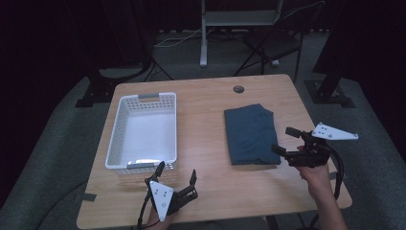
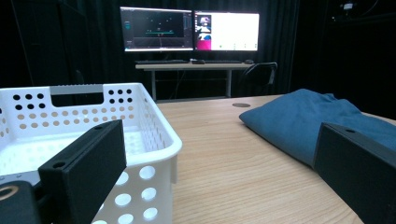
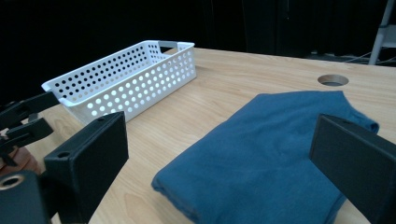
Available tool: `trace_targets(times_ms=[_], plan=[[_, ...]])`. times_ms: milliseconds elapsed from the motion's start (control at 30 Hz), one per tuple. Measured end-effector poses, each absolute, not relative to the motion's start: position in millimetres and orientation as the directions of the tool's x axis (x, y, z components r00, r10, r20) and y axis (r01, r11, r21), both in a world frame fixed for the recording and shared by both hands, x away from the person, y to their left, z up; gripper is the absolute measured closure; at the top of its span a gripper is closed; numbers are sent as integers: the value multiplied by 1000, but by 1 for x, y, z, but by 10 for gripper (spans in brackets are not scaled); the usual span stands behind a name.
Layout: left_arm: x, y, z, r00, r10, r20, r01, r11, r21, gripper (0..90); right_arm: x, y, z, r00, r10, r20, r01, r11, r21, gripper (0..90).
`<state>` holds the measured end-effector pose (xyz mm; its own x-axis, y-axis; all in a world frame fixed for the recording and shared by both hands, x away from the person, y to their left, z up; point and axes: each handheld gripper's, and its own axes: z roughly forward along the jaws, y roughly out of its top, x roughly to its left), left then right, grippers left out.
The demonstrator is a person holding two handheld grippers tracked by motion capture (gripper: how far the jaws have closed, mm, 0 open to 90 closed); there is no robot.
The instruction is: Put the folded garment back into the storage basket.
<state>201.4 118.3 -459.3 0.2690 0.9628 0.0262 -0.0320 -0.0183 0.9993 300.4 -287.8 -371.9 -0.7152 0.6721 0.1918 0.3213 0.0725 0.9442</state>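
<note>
A folded dark blue cloth (image 1: 251,134) lies flat on the right half of the wooden table (image 1: 203,134). A white perforated basket (image 1: 114,136) stands at the left with nothing in it. My right gripper (image 1: 283,140) is open at the cloth's near right edge, just above it. In the right gripper view its jaws stand wide apart over the cloth (image 3: 261,154), with nothing between them. My left gripper (image 1: 177,170) is open near the front edge, just in front of the basket's near right corner. The left gripper view has the basket (image 2: 154,126) at left and the cloth (image 2: 299,116) at right.
A round cable hole (image 1: 238,89) sits in the table's far side. Beyond the table stand a chair (image 1: 273,43) and a desk with two lit monitors (image 2: 187,30). Bare wood runs between basket and cloth. The left gripper (image 3: 23,121) appears at the left of the right gripper view.
</note>
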Motion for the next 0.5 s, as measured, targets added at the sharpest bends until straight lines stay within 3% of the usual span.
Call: trace_targets(times_ms=[500], plan=[[202,118,-459,270,963,26,-29,-19,999,42,350,-294,-375,-645,733,218,408,90,908,51]])
